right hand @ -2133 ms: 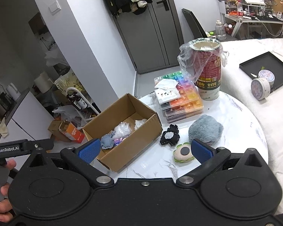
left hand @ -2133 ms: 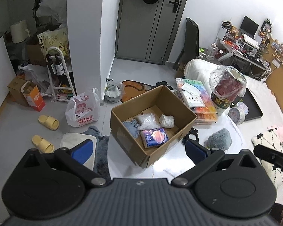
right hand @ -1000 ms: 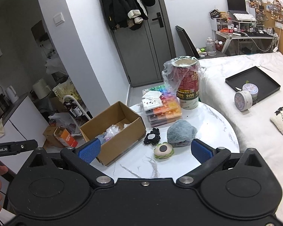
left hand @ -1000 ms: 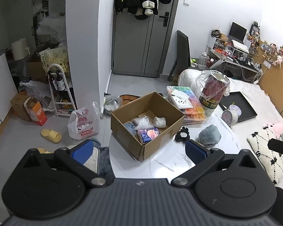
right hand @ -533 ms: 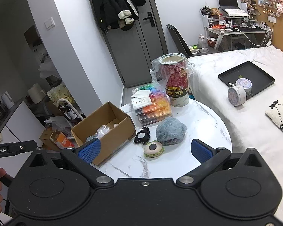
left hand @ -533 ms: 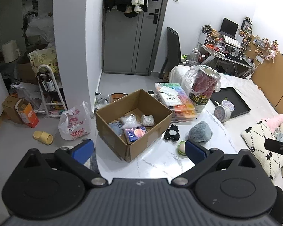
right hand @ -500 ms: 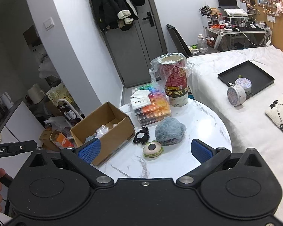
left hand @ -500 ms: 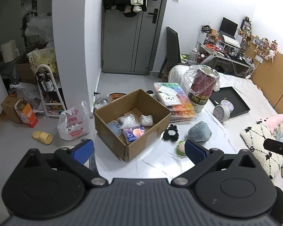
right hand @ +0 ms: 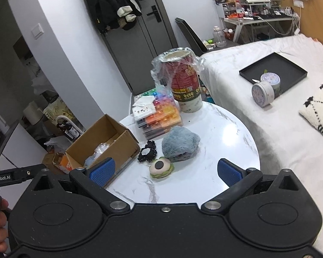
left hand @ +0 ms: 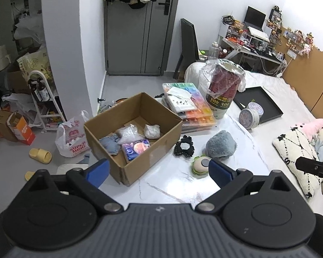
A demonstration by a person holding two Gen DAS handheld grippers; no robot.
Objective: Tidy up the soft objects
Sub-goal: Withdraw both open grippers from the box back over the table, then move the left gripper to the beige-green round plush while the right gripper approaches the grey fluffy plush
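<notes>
An open cardboard box sits on the left of a round white marble table; it holds several soft items and a purple packet. Right of the box lie a black scrunchie, a green-and-cream plush toy and a grey-blue fluffy item. The same three show in the right wrist view: scrunchie, plush toy, fluffy item, with the box to their left. My left gripper is open and empty, held above the table's near edge. My right gripper is open and empty, just short of the plush toy.
A stack of colourful organiser cases and a red snack tub in a plastic bag stand at the table's back. A bed with a black tray, tins and a pillow lies to the right. Bags, slippers and boxes clutter the floor on the left.
Both grippers pulled back and rose earlier, then the view closed in again slightly on the table. Both stayed open and empty. The objects on the table have not moved.
</notes>
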